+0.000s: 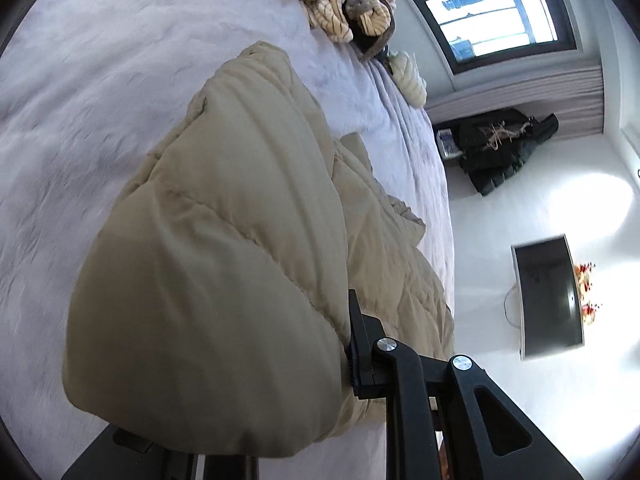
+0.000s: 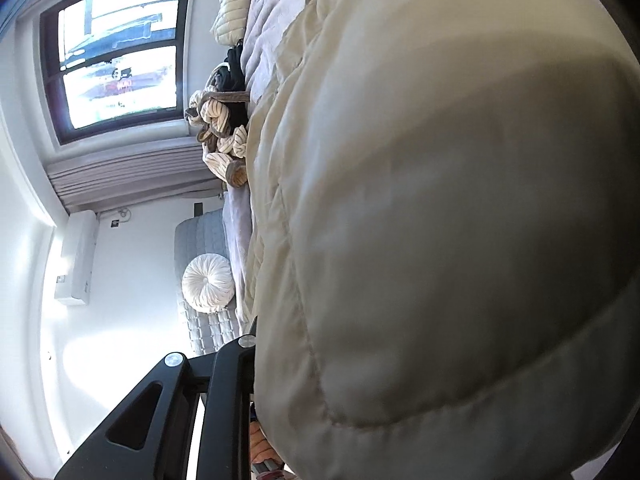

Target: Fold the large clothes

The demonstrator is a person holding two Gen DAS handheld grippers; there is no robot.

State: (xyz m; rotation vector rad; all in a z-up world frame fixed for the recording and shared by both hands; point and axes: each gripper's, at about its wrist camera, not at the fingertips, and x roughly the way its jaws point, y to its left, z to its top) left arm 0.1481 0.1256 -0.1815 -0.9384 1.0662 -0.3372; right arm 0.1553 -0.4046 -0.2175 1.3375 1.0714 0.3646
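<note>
A beige quilted puffer coat (image 1: 224, 248) lies on a bed covered with a pale lilac blanket (image 1: 80, 112). My left gripper (image 1: 348, 344) is shut on a thick fold of the coat; only one black finger (image 1: 360, 340) shows, the other is hidden under the fabric. In the right wrist view the same coat (image 2: 440, 240) fills most of the frame. My right gripper (image 2: 256, 360) is shut on the coat's padded edge, with one black finger (image 2: 240, 360) visible beside the fabric.
A heap of striped cream and brown clothes (image 1: 344, 0) lies at the far end of the bed. A cream jacket (image 1: 408, 76) lies at the bed's edge. Dark clothes (image 1: 500, 144) lie on the white floor. A round white cushion (image 2: 208, 284) sits by the bed.
</note>
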